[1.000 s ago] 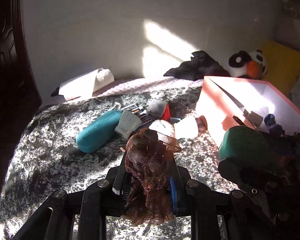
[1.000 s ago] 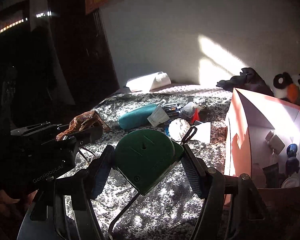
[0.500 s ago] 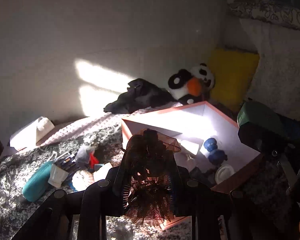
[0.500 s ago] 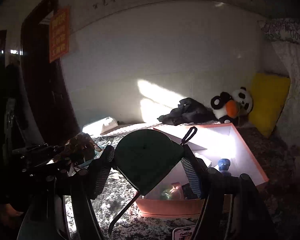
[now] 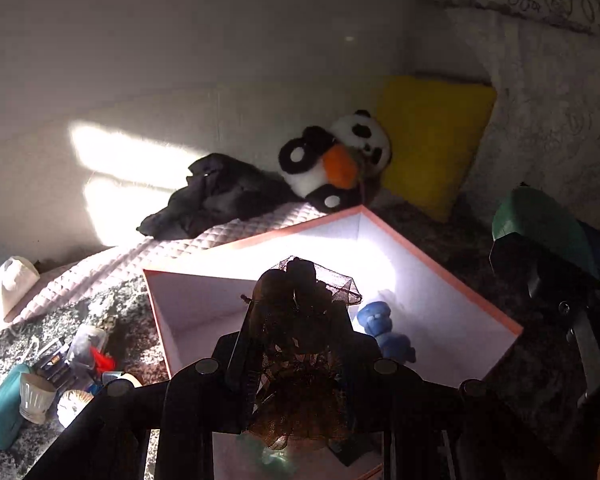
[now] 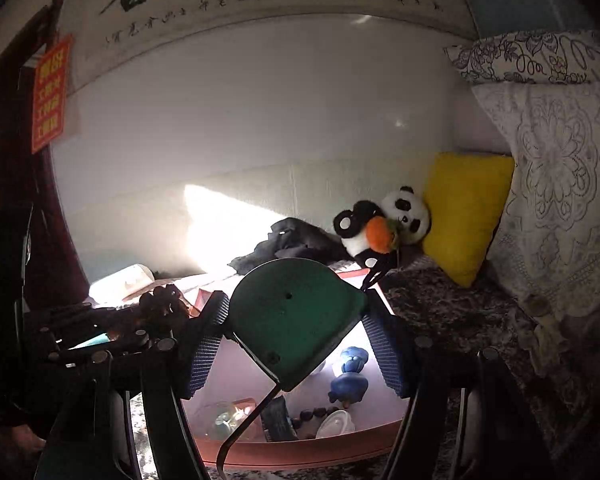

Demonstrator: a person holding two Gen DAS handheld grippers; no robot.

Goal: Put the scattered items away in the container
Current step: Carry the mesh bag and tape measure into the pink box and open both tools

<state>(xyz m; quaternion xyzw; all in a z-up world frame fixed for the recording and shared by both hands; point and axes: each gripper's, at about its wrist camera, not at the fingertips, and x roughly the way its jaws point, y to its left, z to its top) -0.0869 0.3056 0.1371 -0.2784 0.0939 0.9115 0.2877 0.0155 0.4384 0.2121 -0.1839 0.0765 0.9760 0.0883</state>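
Note:
My left gripper [image 5: 300, 320] is shut on a brown mesh pouch [image 5: 300, 360] and holds it above the open pink box [image 5: 440, 276]. My right gripper [image 6: 296, 344] is shut on a green tape measure [image 6: 296, 320] with a dangling wire loop, over the same box [image 6: 300, 452]. The box holds a blue figure [image 5: 380, 320], dark beads [image 6: 312, 414], a white lid [image 6: 336, 424] and other small items. The right gripper with the green thing also shows at the right of the left wrist view [image 5: 540, 232].
Scattered items lie left of the box on the mottled blanket: a teal case [image 5: 0, 412], a white cup [image 5: 34, 396], a shell [image 5: 74, 404] and a clear pouch [image 5: 84, 344]. A panda plush [image 5: 336, 164], black cloth [image 5: 220, 196] and yellow pillow [image 5: 428, 140] sit behind.
Both grippers have swung right from the scattered pile to above the pink box, each still holding its item. The box now fills the view under both.

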